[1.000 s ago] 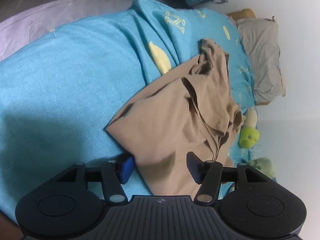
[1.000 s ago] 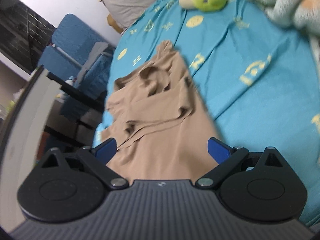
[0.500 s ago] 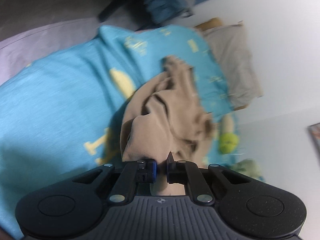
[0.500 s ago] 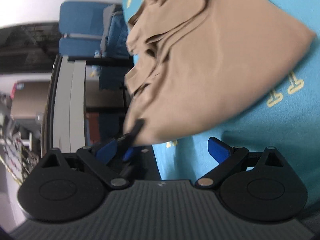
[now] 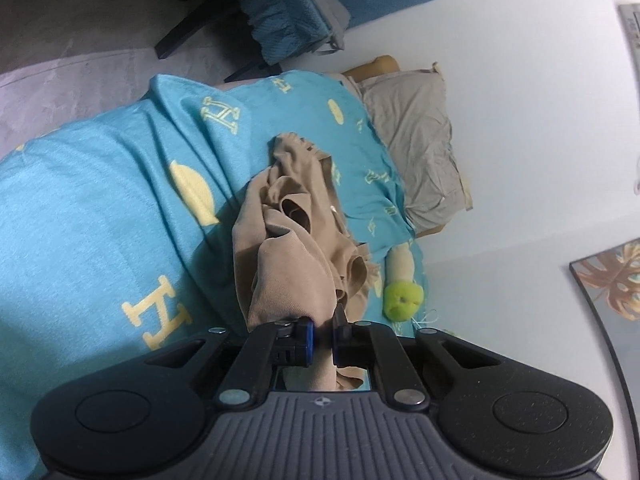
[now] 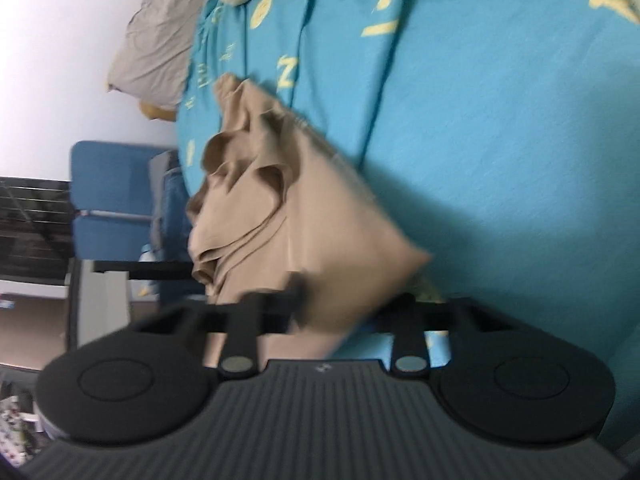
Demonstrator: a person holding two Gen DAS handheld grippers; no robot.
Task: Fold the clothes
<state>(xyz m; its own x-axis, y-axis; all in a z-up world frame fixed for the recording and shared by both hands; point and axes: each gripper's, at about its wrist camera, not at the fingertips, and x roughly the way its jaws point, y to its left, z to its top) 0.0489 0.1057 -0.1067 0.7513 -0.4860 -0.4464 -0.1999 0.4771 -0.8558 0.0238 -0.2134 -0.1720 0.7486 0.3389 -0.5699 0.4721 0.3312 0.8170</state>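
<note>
A crumpled tan garment [image 5: 288,256] lies on the blue bedsheet [image 5: 80,208] with yellow letter prints. My left gripper [image 5: 322,330] is shut on the garment's near edge and holds it lifted off the sheet, with cloth bunched between the blue pads. In the right wrist view the same tan garment [image 6: 280,216] stretches away from me. A corner of it sits in my right gripper [image 6: 344,304], whose jaws are closing on the fabric. That view is smeared, and the right fingertip is hidden behind the cloth.
A grey pillow [image 5: 416,140] lies at the head of the bed against the white wall. A green and beige plush toy [image 5: 400,292] rests beside the garment. A blue chair [image 6: 112,200] draped with blue cloth stands off the bed's side.
My left gripper shut on the garment's edge and lifted it, baring more sheet. The right gripper rolled, dropped to the garment's corner and went from wide open to nearly shut on it.
</note>
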